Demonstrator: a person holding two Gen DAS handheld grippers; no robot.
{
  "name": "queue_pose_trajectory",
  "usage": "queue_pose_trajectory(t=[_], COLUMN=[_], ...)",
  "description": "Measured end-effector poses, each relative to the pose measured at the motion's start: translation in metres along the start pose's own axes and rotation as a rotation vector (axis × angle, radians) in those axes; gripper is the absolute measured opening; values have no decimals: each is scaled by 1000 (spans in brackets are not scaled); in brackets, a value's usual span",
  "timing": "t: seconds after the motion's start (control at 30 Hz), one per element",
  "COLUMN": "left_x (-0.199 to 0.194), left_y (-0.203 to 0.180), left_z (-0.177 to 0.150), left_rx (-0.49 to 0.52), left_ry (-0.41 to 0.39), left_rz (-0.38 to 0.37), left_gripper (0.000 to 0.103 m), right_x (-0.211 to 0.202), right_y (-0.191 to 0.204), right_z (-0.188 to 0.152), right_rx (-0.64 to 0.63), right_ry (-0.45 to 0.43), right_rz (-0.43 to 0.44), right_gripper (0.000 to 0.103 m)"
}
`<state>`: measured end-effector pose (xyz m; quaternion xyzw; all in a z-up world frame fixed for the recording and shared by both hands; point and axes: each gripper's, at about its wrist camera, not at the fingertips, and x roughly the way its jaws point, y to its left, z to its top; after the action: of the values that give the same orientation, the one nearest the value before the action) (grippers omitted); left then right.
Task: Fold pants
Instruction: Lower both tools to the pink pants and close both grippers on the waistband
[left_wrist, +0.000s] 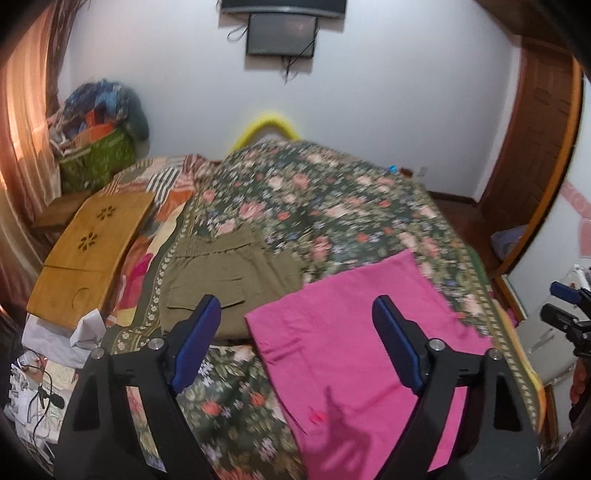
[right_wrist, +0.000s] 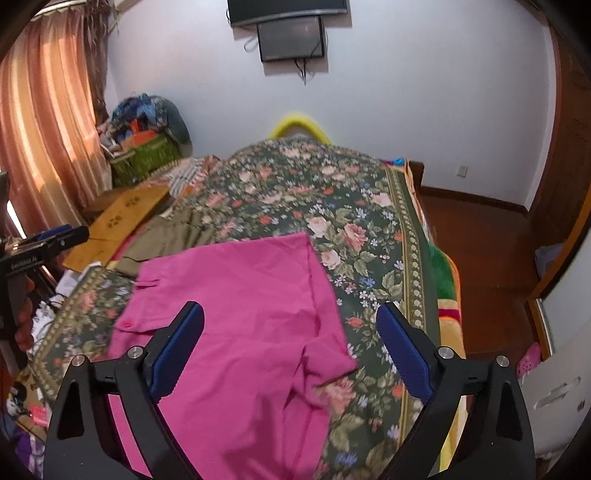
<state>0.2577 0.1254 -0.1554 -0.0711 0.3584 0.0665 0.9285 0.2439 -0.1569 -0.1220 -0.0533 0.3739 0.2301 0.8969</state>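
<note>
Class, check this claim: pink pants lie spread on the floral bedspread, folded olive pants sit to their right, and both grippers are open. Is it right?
One error: the olive pants lie to the left of the pink pants, as the left wrist view shows. The rest stands.

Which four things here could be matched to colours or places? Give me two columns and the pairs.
Things:
1. pants
2. olive garment
3. wooden tray
4. screen

Descriptions:
A. on the wall above the bed
B. pink, nearest the fingers
C. green-brown, with a flap pocket
D. at the bed's left edge, with flower cutouts

Pairs: 1-B, 2-C, 3-D, 4-A
</note>
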Motion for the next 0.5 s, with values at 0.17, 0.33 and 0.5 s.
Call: queue_pose_trajectory(t=[0.17,0.33,0.5], left_x=[59,109,145], left_y=[26,40,36], left_z=[1,-10,-28], left_rx=[-35,-61,-51], left_ry=[94,190,279], left_rz=[3,-3,-47], left_gripper=[76,71,62], right_x=[46,96,129], right_y=[-15,-24,-34], right_z=[13,22,18], right_rx=[-24,-69,-59], right_ry=[56,117,189], right_rz=[16,26,43], right_gripper=[86,77,69])
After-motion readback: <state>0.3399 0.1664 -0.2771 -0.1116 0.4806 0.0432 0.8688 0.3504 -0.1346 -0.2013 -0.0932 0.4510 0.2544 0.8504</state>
